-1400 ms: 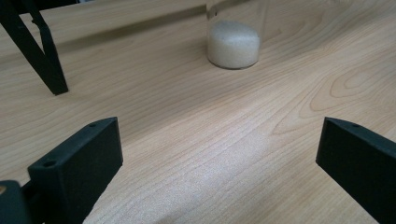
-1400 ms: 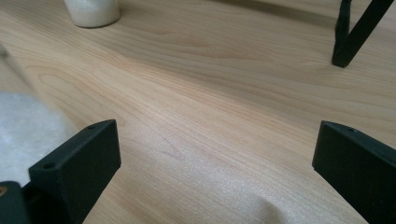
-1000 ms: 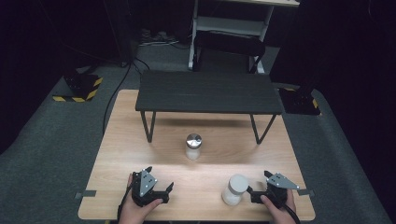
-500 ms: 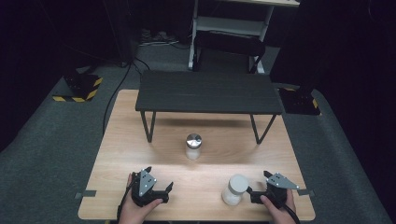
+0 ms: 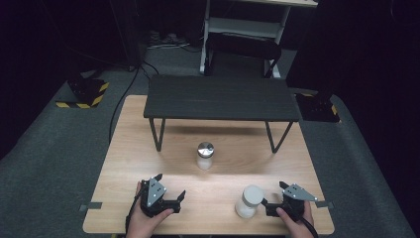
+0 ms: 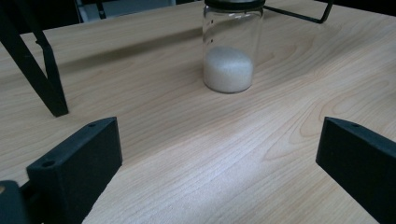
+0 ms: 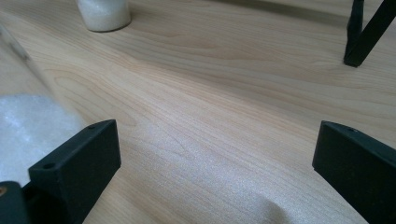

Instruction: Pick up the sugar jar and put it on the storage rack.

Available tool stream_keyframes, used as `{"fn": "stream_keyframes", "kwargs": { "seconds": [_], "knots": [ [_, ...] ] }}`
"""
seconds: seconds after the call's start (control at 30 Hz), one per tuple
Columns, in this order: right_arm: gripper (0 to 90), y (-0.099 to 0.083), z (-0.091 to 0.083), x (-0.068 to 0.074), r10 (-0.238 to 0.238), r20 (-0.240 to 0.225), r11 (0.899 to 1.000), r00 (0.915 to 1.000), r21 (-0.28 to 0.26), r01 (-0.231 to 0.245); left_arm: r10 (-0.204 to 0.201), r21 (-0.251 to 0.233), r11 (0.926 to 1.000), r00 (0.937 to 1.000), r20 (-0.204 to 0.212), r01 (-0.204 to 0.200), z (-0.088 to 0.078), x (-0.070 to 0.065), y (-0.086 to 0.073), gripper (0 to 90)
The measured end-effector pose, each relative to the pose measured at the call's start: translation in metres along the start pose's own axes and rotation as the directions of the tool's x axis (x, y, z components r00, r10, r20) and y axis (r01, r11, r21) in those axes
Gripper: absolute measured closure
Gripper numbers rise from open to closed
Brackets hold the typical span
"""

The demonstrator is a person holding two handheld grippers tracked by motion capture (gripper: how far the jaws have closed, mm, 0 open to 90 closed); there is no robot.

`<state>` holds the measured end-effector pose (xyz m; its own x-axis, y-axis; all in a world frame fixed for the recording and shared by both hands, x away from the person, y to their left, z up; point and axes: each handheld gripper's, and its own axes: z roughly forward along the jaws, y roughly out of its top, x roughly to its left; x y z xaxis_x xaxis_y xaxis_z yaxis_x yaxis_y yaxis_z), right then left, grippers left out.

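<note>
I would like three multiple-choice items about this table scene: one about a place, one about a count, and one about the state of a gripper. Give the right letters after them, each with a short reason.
1. Where does the jar with the metal lid stand?
A. on top of the black shelf
B. on the wooden table, in front of the black shelf
C. between the jaws of the right gripper

2. How many jars are on the table?
A. one
B. two
C. four

3. How is the left gripper?
A. open, holding nothing
B. shut on a jar
C. shut on a cable

Answers: 1 B, the high view shows it on the table before the black shelf. 2 B, there is that jar and the white-capped jar beside the right gripper. 3 A, the left gripper view shows its jaws wide apart over bare wood.
</note>
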<state>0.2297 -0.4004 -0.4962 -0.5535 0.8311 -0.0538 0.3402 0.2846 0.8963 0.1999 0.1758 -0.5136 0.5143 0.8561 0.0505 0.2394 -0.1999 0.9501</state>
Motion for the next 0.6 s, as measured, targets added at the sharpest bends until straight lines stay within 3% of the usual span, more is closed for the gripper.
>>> {"fn": "stream_keyframes", "kwargs": {
  "seconds": [0.03,0.13,0.6],
  "knots": [
    [0.4,0.0,0.0,0.0,0.0,0.0,1.0,1.0,0.0,0.0,0.007,0.002,1.0,1.0,0.005,-0.007,0.0,0.001,0.001,0.7],
    [0.4,0.0,0.0,0.0,0.001,-0.002,1.0,1.0,-0.003,-0.001,-0.02,-0.015,0.9997,0.9996,0.02,0.02,0.002,0.004,0.002,0.7],
    [0.4,-0.001,0.0,-0.001,0.003,-0.003,1.0,1.0,-0.005,-0.003,-0.015,-0.056,0.9983,0.999,0.041,0.017,0.022,0.001,0.01,0.7]
  ]
}}
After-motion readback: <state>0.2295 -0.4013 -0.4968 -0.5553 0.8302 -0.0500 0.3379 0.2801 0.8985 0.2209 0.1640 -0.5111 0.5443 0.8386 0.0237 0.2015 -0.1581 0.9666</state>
